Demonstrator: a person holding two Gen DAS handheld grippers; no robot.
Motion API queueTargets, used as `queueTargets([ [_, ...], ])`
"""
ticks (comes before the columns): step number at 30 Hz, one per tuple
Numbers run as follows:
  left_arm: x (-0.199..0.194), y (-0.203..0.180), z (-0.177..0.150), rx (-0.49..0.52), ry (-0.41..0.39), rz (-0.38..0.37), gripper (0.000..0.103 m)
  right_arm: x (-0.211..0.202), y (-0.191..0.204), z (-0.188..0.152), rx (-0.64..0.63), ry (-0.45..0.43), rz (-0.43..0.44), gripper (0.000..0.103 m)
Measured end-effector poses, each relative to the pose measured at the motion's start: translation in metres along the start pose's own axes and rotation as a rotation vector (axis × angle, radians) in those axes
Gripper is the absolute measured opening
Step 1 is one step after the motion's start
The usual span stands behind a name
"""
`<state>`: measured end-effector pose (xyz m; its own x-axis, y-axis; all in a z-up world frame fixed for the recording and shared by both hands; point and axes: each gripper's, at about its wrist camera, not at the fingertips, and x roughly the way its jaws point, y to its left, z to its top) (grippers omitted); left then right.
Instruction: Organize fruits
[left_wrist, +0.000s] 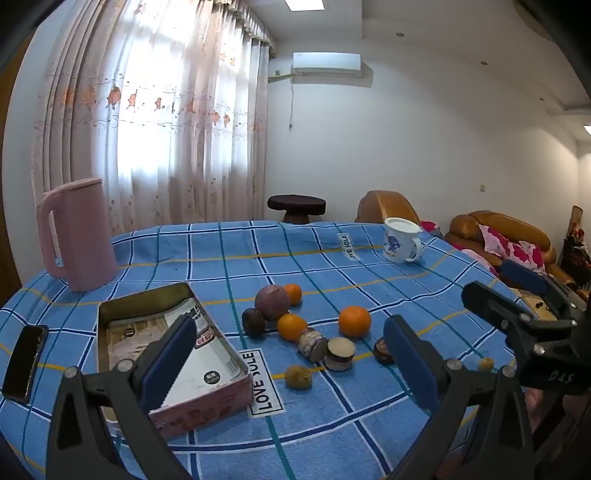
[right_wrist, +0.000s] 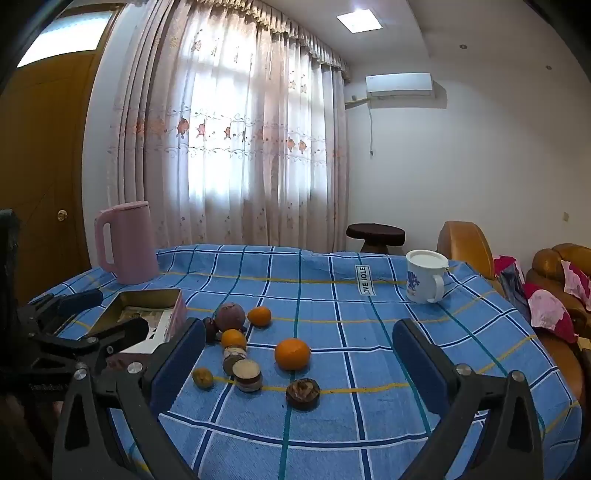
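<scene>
Fruits lie loose on the blue checked tablecloth: three oranges, the largest (left_wrist: 354, 321) (right_wrist: 292, 353) to the right, a big purple fruit (left_wrist: 272, 302) (right_wrist: 229, 316), a small dark fruit (left_wrist: 253, 322) and a brown kiwi (left_wrist: 298, 376) (right_wrist: 202, 377). An open tin box (left_wrist: 173, 354) (right_wrist: 147, 314) with paper inside sits to their left. My left gripper (left_wrist: 291, 363) is open and empty above the near table edge, in front of the fruits. My right gripper (right_wrist: 299, 363) is open and empty, also short of the fruits.
Two small jars (left_wrist: 339, 353) (right_wrist: 247, 374) and a round dark lid (right_wrist: 303, 393) lie among the fruits. A pink kettle (left_wrist: 75, 236) stands back left, a white mug (left_wrist: 400, 240) back right, a phone (left_wrist: 26, 360) at the left edge. Sofas are beyond the table.
</scene>
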<state>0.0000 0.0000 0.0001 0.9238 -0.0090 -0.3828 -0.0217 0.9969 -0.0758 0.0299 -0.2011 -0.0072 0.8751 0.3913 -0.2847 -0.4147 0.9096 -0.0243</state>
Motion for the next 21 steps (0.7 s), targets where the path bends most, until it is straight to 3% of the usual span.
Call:
queueTargets([
  [21, -0.0031, 0.0028, -0.0007, -0.009, -0.006, 0.01, 0.103, 0.003, -0.0007, -0.0049, 0.016, 0.024, 0.01, 0.102],
])
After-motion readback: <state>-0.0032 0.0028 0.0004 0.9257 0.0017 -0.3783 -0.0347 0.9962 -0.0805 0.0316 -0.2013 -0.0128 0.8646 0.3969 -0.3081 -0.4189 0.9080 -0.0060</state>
